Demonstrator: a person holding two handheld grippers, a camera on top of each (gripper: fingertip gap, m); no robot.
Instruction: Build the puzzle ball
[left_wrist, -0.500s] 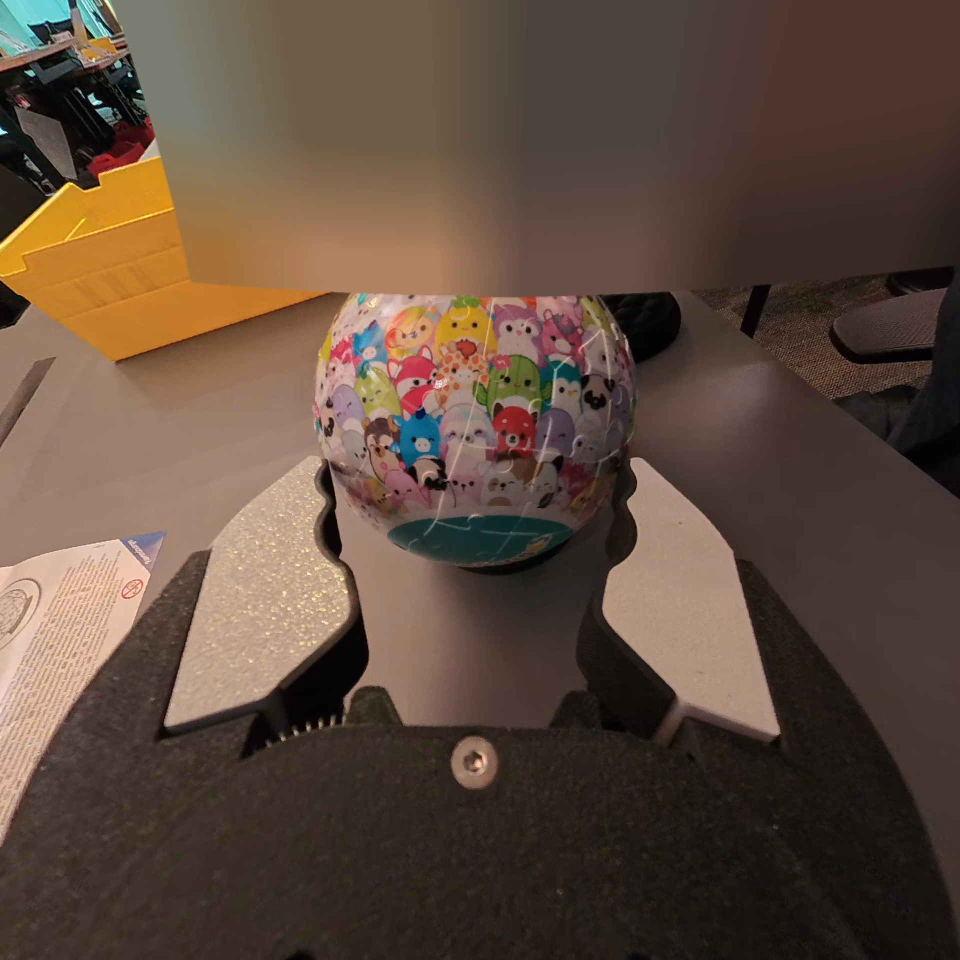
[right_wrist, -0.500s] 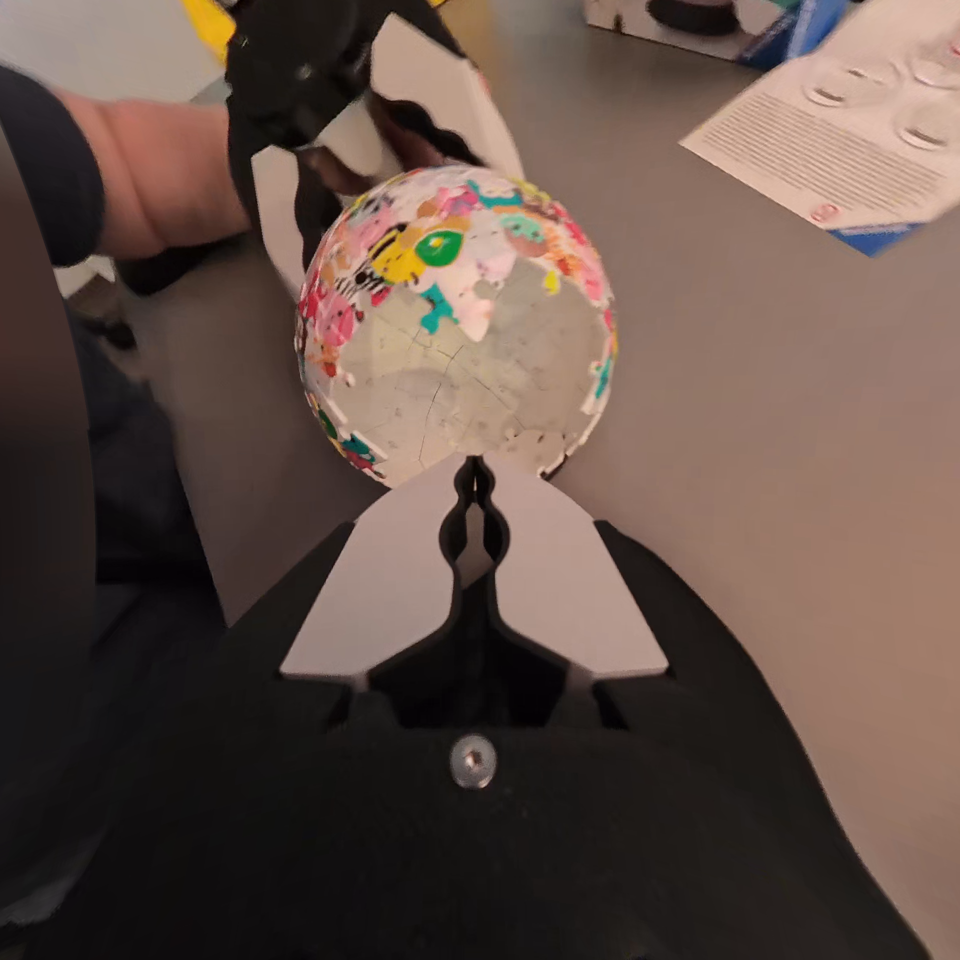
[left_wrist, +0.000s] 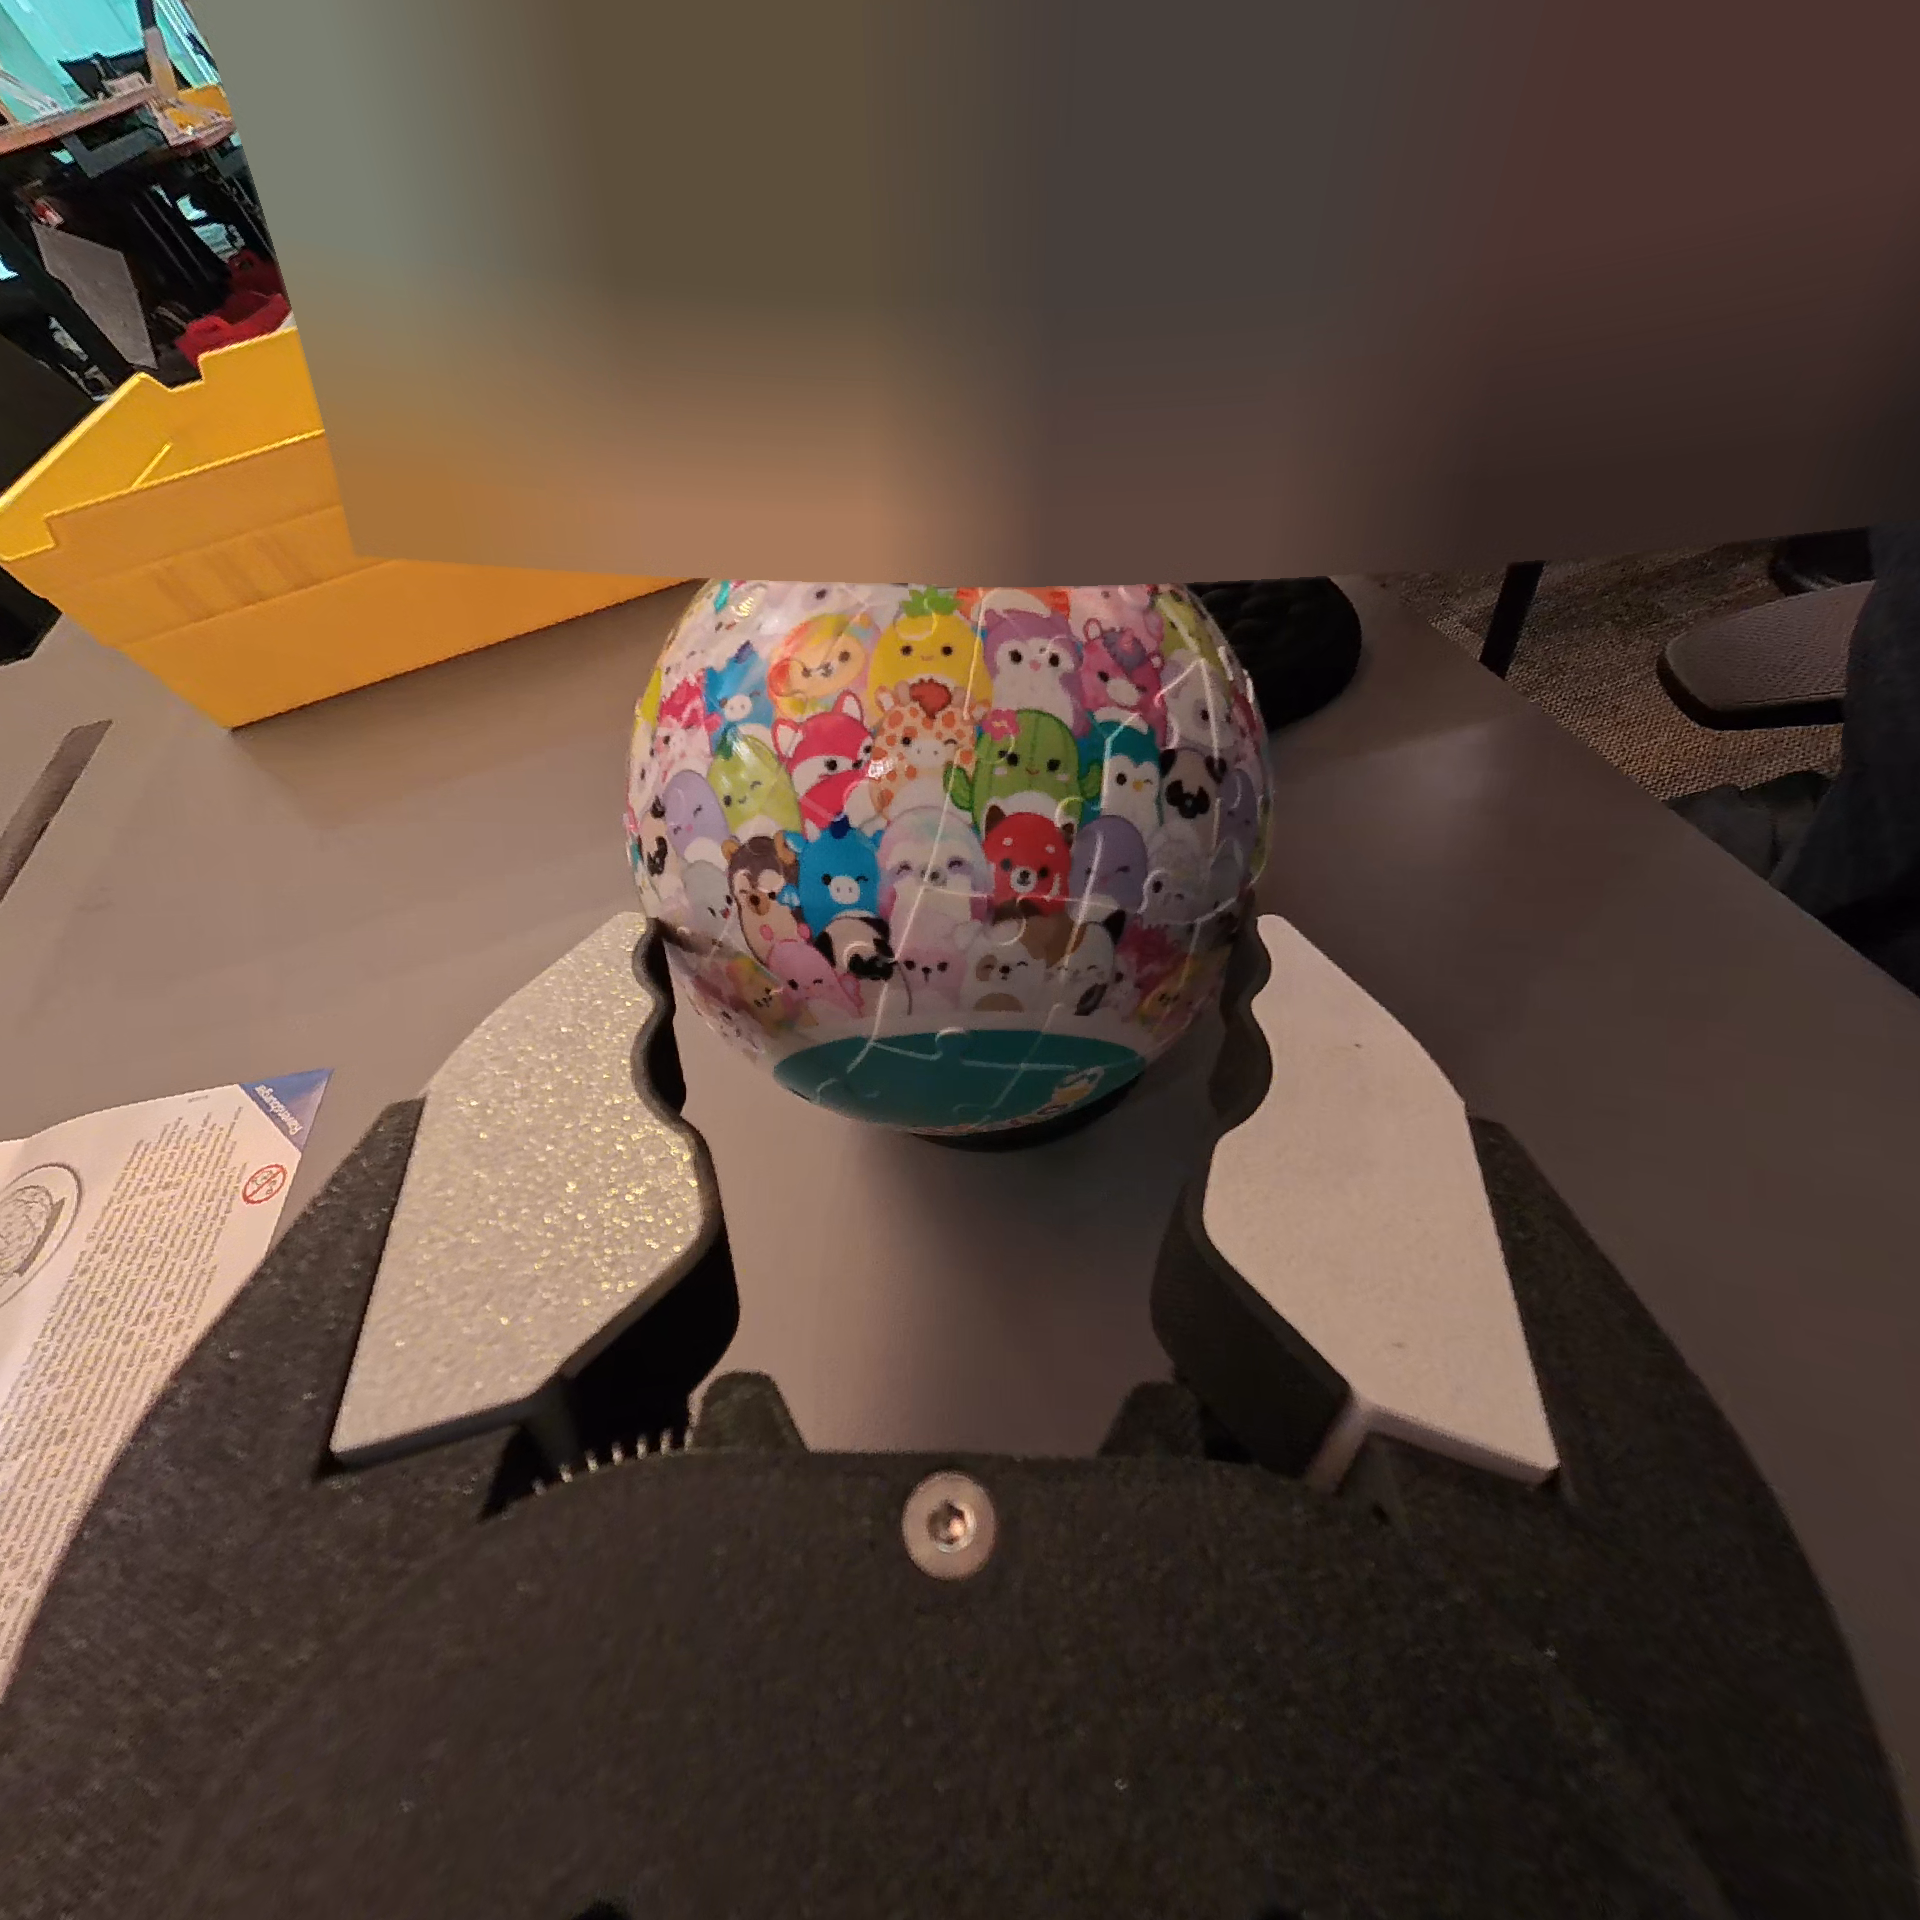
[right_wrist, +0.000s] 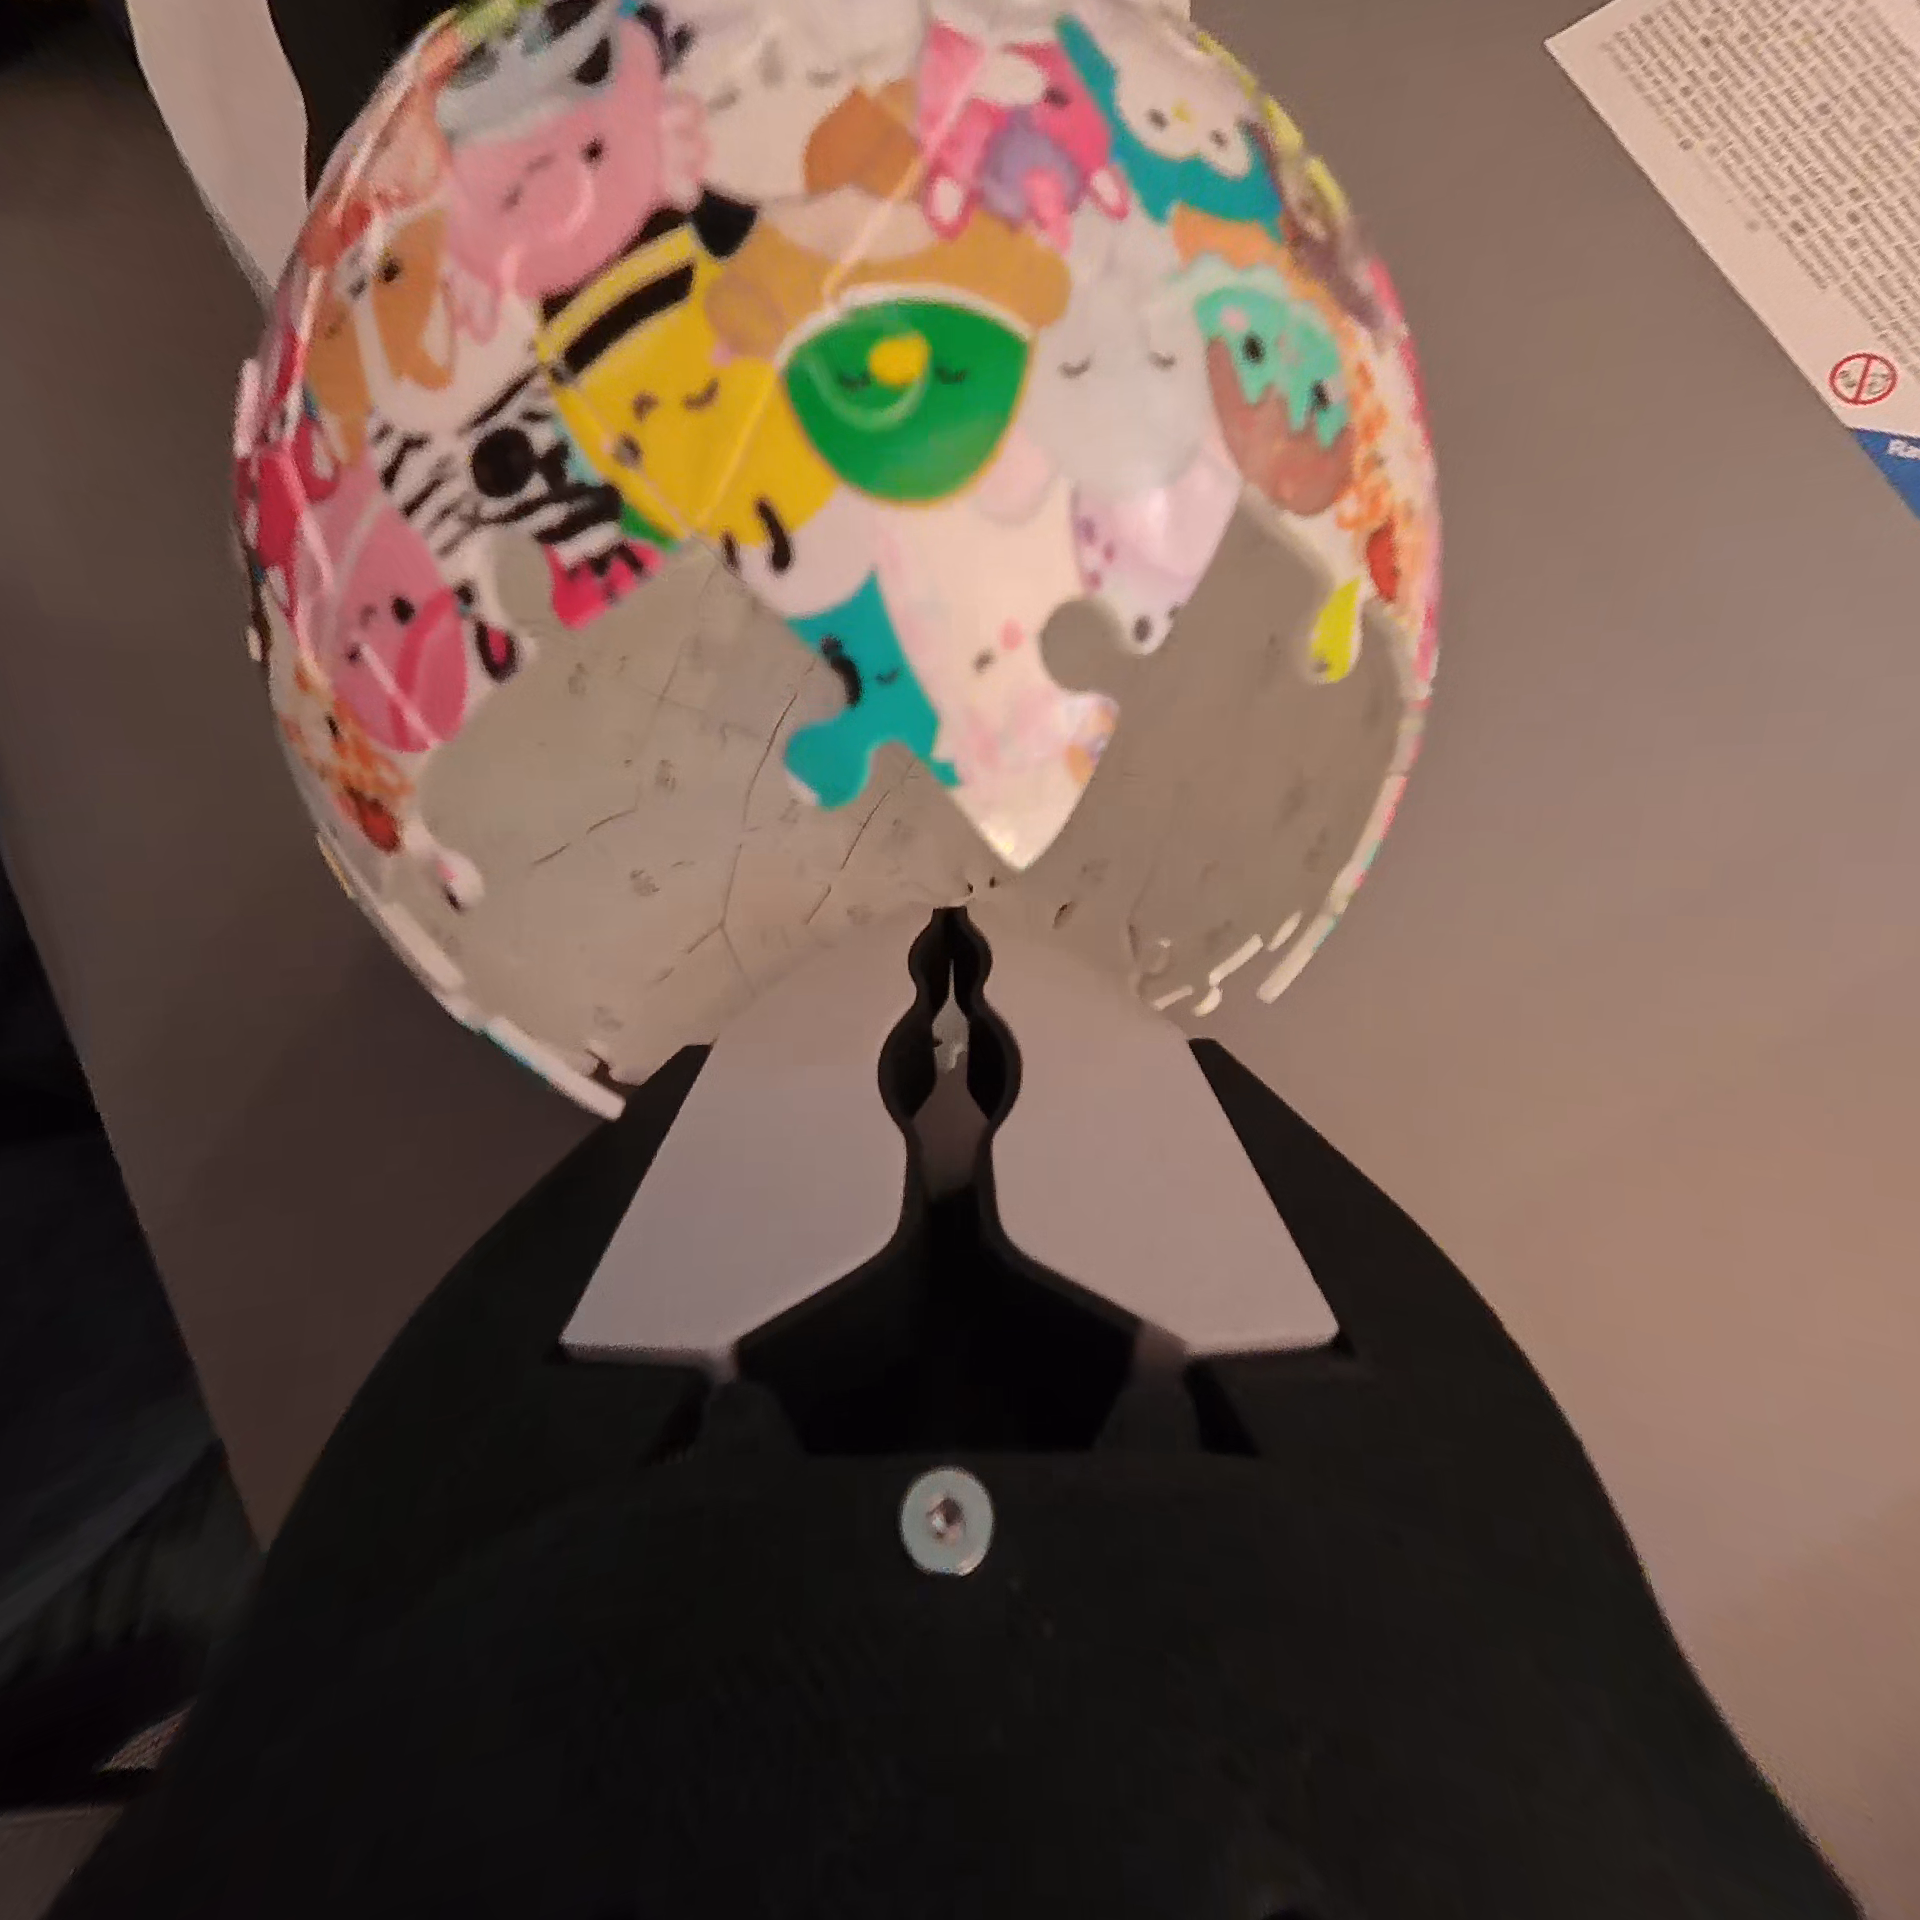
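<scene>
— Two grippers on one puzzle ball (left_wrist: 951, 842), mid-tabletop (left_wrist: 1507, 935) on its dark stand (left_wrist: 997, 1135). Risk?
— Shell collapse. Left gripper (left_wrist: 951, 966) has jaws spread, fingers flanking the ball; squeezing could pop pieces.
— And the right gripper (right_wrist: 951, 930)?
— Jaws pressed together; whether they pinch a piece, I cannot tell. Tips sit at the unfinished gap (right_wrist: 727, 810); a hard push could roll the ball toward the leaflet (left_wrist: 135, 1278) at the left edge.

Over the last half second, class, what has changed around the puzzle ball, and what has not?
The right tool has moved in close to the puzzle ball, its shut tips now almost at the open gap. The left tool remains spread around the ball's lower sides, the ball stays on its dark stand, and the leaflet lies unmoved.
</scene>
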